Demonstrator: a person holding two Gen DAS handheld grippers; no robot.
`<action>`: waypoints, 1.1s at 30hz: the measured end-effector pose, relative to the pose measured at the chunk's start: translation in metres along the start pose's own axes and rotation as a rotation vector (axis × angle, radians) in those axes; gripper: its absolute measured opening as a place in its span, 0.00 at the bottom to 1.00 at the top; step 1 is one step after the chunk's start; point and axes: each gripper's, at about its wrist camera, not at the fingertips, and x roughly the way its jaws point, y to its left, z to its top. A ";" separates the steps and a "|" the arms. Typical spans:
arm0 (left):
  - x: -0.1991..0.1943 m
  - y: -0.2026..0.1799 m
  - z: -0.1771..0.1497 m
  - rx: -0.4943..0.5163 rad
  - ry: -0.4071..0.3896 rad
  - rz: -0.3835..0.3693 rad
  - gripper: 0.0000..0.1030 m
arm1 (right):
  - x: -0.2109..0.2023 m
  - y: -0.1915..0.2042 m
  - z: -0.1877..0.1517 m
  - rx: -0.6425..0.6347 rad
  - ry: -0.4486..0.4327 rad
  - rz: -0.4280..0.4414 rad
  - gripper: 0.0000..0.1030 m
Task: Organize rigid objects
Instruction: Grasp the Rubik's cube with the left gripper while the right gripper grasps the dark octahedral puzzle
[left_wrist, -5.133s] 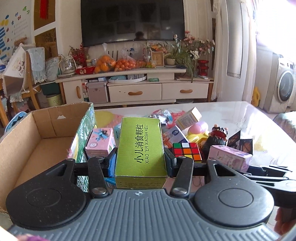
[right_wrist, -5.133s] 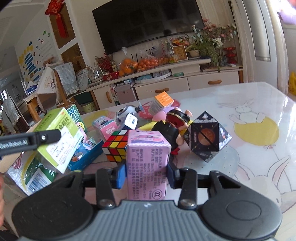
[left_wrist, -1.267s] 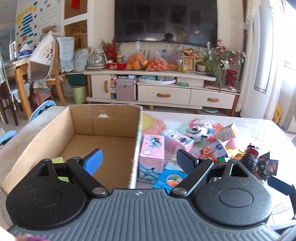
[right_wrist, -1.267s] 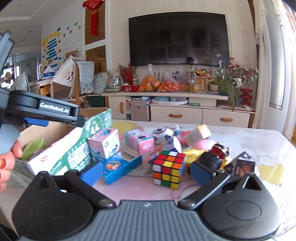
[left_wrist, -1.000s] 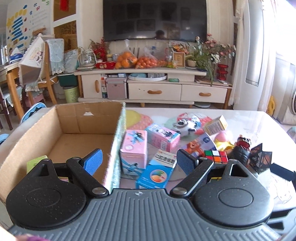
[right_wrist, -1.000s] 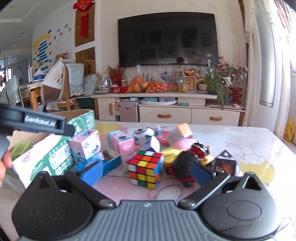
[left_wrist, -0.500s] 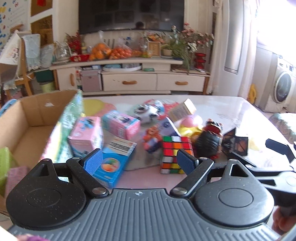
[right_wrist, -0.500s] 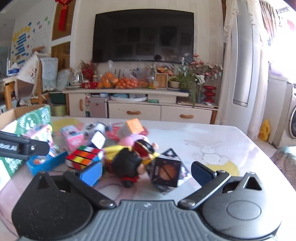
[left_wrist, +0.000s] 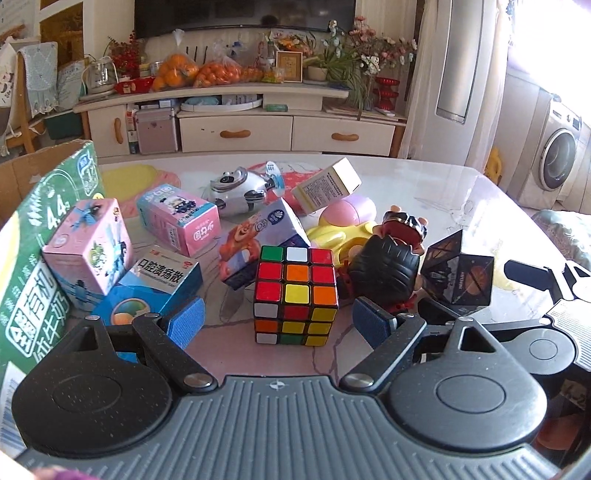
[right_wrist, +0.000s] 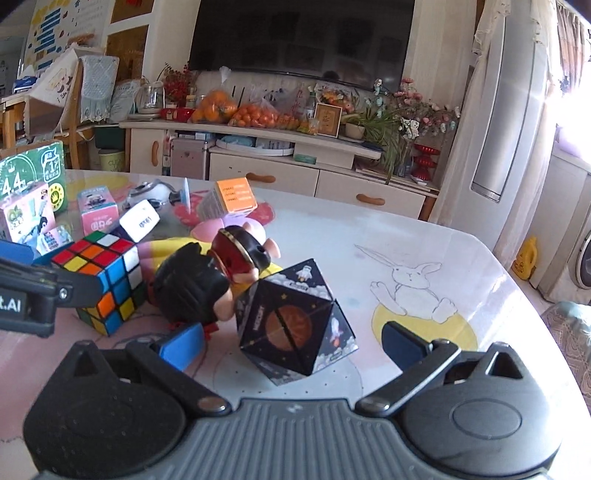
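Note:
A colour cube (left_wrist: 295, 293) stands on the table, and my left gripper (left_wrist: 277, 317) is open with the cube's near face between its blue pads, not touching. In the right wrist view the same cube (right_wrist: 99, 275) sits at the left. My right gripper (right_wrist: 293, 341) is open around a dark planet-print puzzle box (right_wrist: 295, 321), pads apart from it. A black-haired doll (right_wrist: 207, 280) lies between cube and box. Small pink boxes (left_wrist: 92, 251) and a blue box (left_wrist: 155, 284) lie at the left.
A cardboard carton with a green printed side (left_wrist: 40, 236) stands at the far left. A silver robot toy (left_wrist: 236, 190), a yellow-pink toy (left_wrist: 340, 225) and an orange-topped box (right_wrist: 232, 197) crowd the table's middle. The table's right part with the rabbit drawing (right_wrist: 413, 288) is bare.
Both grippers let go of their boxes over the carton, swung right and came down. The left now frames the colour cube; the right has closed in on the planet box.

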 end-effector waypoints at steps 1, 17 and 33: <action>0.004 -0.001 0.001 0.001 0.003 0.005 1.00 | 0.003 -0.001 0.000 0.004 0.008 0.004 0.99; 0.052 -0.016 0.006 0.026 0.032 0.034 0.80 | 0.019 -0.007 0.005 0.010 0.035 0.053 0.77; 0.048 -0.009 -0.002 -0.008 0.038 0.053 0.62 | 0.020 -0.007 0.006 -0.016 0.035 0.040 0.69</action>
